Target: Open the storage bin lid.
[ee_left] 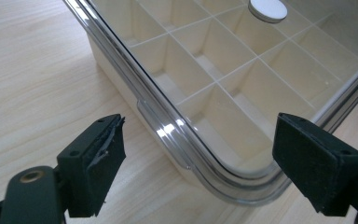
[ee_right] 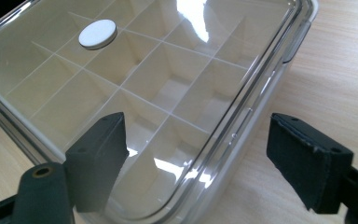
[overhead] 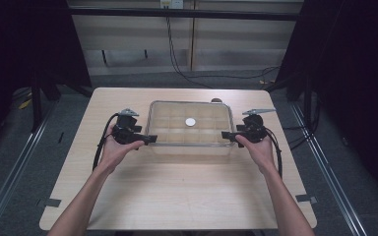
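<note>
Sitting mid-bench on the pale wooden bench [overhead: 177, 187]: a cream plastic divided box under a clear lid [overhead: 189, 129], small white round disc [overhead: 190, 122] on the lid. Left gripper [overhead: 147, 139] and right gripper [overhead: 226, 135] at opposite ends, jaws wide open, gripping nothing, each straddling a near corner. Probably a lid lift or two-handed carry: close evenly on the rim, keep level, avoid tipping the disc.

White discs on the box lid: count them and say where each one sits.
1. A single white disc rests on the clear lid of the compartment box, near the lid's middle, over the divider grid, and both the left gripper and the right gripper are apart from it.
</note>
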{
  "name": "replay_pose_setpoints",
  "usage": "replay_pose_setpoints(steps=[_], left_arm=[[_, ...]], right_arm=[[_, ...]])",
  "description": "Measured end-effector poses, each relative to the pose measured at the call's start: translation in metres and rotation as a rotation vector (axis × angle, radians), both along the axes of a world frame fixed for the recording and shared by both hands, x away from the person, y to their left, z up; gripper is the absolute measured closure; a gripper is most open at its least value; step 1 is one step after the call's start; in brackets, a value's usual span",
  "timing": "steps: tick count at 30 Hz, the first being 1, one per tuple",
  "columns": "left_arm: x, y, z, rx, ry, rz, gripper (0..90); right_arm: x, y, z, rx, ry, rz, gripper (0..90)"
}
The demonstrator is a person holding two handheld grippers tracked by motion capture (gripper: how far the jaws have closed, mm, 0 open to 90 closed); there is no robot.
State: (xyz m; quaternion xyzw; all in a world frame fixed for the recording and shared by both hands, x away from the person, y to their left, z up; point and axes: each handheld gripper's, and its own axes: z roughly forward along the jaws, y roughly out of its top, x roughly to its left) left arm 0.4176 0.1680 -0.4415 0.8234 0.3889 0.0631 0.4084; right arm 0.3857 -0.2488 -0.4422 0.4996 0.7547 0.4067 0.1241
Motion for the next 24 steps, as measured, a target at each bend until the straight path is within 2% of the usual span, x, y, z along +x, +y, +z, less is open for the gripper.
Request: replay_pose_setpoints(steps=[3,7,9,13,16,20,24], left_arm=[[0.004,-0.006,-0.003,-0.023,0.028,-0.003,16.5],[0.004,-0.013,-0.006,-0.028,0.031,-0.014,13.4],[0.006,-0.013,-0.006,-0.038,0.036,-0.020,15.1],[0.011,-0.014,-0.005,-0.023,0.045,-0.030,16.2],[0.015,-0.014,-0.006,-0.029,0.055,-0.040,16.0],[0.019,-0.017,-0.007,-0.036,0.076,-0.041,14.2],[0.021,-0.018,-0.008,-0.035,0.076,-0.038,13.5]], right_arm=[[0.005,0.002,-0.002,0.010,0.004,-0.005,19.6],[0.008,0.004,-0.004,0.016,0.010,0.004,20.1],[0.011,0.005,-0.005,0.017,0.024,0.001,15.4],[0.014,0.006,-0.006,0.023,0.034,-0.007,14.2],[0.016,0.007,-0.007,0.023,0.036,-0.010,13.6],[0.022,0.007,-0.007,0.031,0.067,-0.018,13.5],[0.025,0.007,-0.010,0.045,0.048,-0.019,13.5]])
